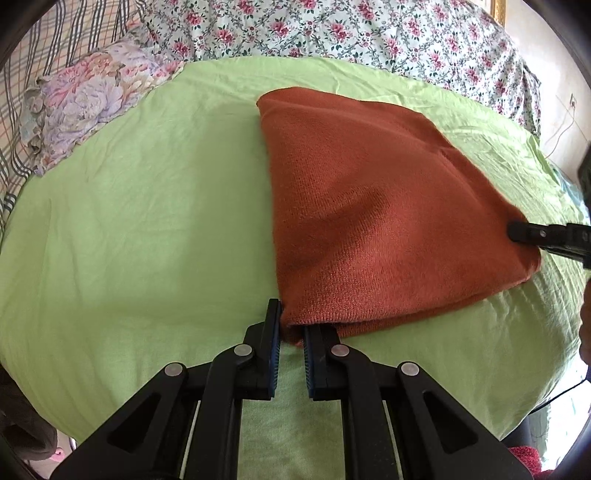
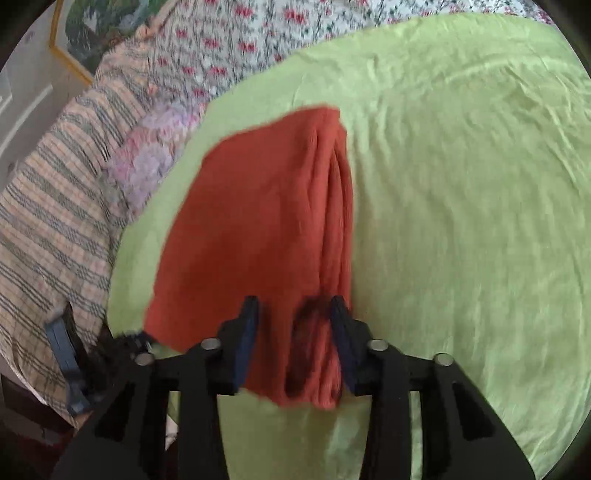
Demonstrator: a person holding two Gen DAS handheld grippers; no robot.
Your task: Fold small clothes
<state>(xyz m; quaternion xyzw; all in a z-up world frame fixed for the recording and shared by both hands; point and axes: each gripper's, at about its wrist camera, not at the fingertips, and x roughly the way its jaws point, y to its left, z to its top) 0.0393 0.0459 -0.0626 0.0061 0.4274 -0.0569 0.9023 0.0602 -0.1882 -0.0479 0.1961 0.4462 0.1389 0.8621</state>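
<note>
A rust-orange knitted garment (image 1: 369, 206) lies folded on the green sheet (image 1: 147, 221), a little right of centre in the left wrist view. My left gripper (image 1: 291, 321) is shut on its near left corner, with cloth pinched between the blue pads. My right gripper (image 1: 517, 232) comes in from the right edge and grips the garment's right corner. In the blurred right wrist view the garment (image 2: 251, 229) runs away from my right gripper (image 2: 293, 314), which is shut on a bunched, layered edge. The stacked fold edges (image 2: 338, 206) show on the right side.
A floral pillow (image 1: 88, 107) lies at the far left of the sheet. A flowered quilt (image 1: 332, 29) lies behind it and a plaid cover (image 2: 48, 221) runs along the bed's side. A framed picture (image 2: 77, 44) hangs on the wall. Bare green sheet (image 2: 461, 221) spreads to the right.
</note>
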